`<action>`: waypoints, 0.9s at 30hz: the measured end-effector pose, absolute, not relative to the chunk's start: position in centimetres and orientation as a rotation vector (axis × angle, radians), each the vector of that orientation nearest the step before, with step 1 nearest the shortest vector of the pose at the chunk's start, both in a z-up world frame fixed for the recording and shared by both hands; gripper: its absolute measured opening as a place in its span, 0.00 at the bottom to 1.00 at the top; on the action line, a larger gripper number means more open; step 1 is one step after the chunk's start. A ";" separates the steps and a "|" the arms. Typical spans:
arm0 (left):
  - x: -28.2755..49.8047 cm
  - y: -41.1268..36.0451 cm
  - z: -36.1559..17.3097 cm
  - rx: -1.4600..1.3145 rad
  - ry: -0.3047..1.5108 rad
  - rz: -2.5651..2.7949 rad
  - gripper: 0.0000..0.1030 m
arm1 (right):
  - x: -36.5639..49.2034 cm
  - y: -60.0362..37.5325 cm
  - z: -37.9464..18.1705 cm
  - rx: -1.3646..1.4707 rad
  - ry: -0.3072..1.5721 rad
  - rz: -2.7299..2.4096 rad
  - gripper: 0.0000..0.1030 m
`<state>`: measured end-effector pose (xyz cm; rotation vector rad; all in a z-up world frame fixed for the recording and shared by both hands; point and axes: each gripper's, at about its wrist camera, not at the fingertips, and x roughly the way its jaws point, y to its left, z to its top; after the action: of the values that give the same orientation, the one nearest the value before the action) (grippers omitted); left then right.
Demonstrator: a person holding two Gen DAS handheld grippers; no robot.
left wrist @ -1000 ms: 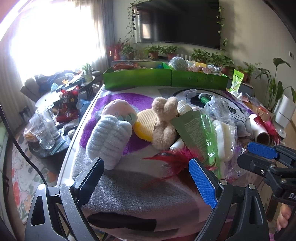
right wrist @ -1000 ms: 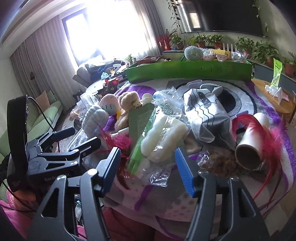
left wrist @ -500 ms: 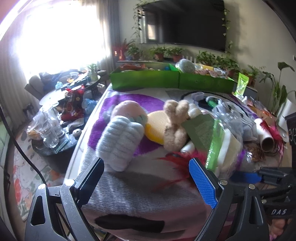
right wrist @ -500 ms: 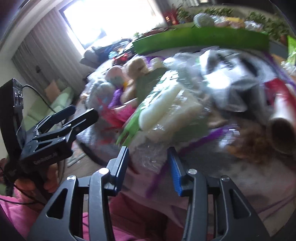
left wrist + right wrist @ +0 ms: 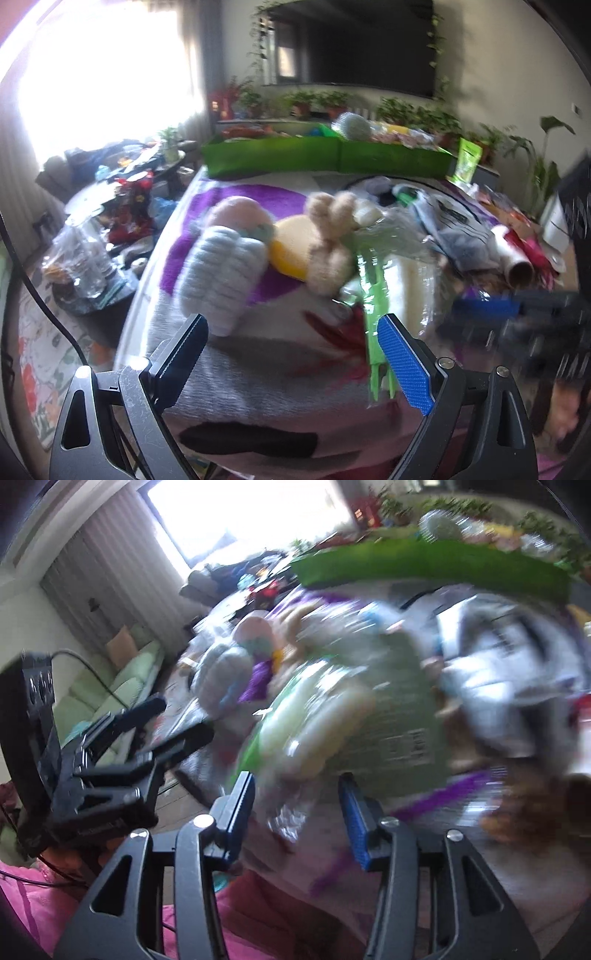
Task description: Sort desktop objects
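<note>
Meanwhile the right gripper [image 5: 297, 805] tilts downward, jaws just widening around the plastic packet [image 5: 295, 738], grip unclear.

Window: bright window [image 5: 96, 85] behind grey curtains [image 5: 103, 576].
Wall: dark television [image 5: 354, 48], potted plants [image 5: 417, 110] beneath.
Side table: low, cluttered, holding clear glass jars [image 5: 86, 258].
Sofa: light green sofa [image 5: 110, 686] by the curtains.
Floor: flowered rug [image 5: 40, 365].
</note>
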<state>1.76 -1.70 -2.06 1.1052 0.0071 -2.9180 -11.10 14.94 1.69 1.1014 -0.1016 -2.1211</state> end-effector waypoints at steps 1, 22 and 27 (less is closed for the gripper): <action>1.8 -1.5 -2.2 1.120 0.005 -2.929 0.91 | -11.5 15.8 2.3 1.089 -0.110 -2.152 0.49; 2.5 2.1 -5.5 1.378 -0.123 -2.915 0.91 | -16.4 14.2 3.4 1.144 0.077 -2.225 0.23; 1.4 0.9 -5.5 1.365 -0.037 -2.873 0.91 | -16.0 18.2 2.6 1.228 -0.123 -2.284 0.23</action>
<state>1.41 0.93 -5.51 1.3649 -0.0366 -2.8727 -15.96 18.20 2.65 1.2285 -0.1231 -2.2841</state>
